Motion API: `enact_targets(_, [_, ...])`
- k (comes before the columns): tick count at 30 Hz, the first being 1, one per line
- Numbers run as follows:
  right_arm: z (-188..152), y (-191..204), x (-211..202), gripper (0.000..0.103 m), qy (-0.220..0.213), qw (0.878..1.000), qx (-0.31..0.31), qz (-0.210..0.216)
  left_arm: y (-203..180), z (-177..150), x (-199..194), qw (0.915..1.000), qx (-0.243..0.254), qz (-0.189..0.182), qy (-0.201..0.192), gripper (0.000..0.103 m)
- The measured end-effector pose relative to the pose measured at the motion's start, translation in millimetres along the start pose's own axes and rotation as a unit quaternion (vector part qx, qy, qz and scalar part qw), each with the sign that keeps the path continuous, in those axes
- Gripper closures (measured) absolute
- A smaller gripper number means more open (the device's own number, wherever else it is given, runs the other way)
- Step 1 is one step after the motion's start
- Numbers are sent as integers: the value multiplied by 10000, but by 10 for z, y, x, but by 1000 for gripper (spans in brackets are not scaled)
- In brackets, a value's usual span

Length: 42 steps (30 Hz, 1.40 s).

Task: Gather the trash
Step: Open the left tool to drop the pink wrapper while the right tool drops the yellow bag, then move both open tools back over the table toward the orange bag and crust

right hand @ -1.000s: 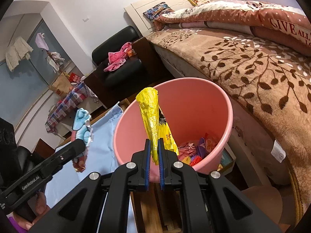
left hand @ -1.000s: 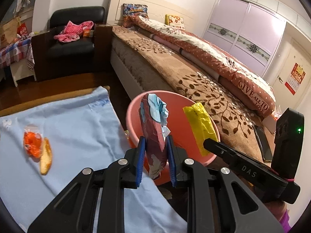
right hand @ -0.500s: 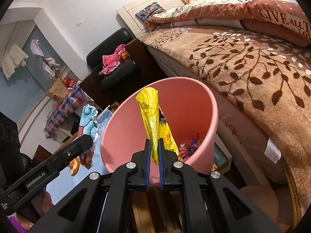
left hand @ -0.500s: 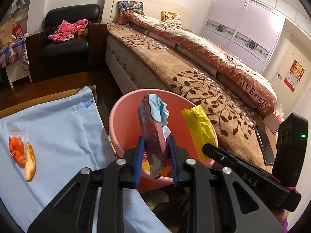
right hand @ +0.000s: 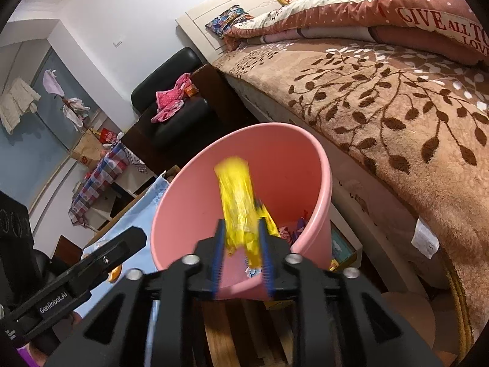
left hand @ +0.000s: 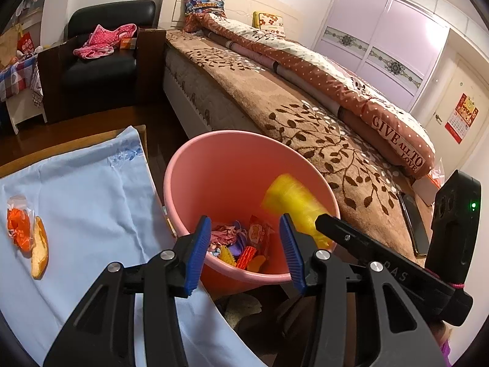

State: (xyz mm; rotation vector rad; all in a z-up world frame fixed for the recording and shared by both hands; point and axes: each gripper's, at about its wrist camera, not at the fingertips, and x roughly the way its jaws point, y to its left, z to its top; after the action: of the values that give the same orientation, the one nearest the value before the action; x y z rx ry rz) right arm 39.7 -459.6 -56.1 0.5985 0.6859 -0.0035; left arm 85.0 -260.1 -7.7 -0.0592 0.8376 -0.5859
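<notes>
The left gripper (left hand: pixel 246 249) has opened its fingers, dropping its crumpled wrapper into the round pink plastic bin (left hand: pixel 232 168); the right gripper (right hand: pixel 241 258) fingers are parting, and the blurry yellow plastic wrapper (right hand: pixel 240 195) slips between them, nearly binned

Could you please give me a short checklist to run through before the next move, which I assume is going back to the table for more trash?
1. Left hand-held gripper open, nothing between its fingers: ok.
2. Yellow wrapper free of the right hand-held gripper: cannot tell; its jaws have parted but the wrapper sits blurred between them.
3. Wrapper over the pink bin, not outside it: ok.
4. Bin upright beside the bed: ok.
5. Trash left on the blue cloth: not ok; an orange wrapper and a bread piece remain.
</notes>
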Motion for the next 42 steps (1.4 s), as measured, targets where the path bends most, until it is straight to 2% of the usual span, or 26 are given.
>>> enact_targets(15, [-35, 182, -64, 70, 10, 9997, -211, 88, 128, -14, -202, 9996, -168, 102, -195, 56])
enact_targets(28, [-139, 545, -45, 70, 221, 9977, -580, 287, 433, -69, -523, 9966, -333, 575, -495, 56])
enact_targets(42, [-310, 988, -19, 70, 382, 9926, -1089, 384, 986, -182, -858, 9896, -707, 1095, -612, 56])
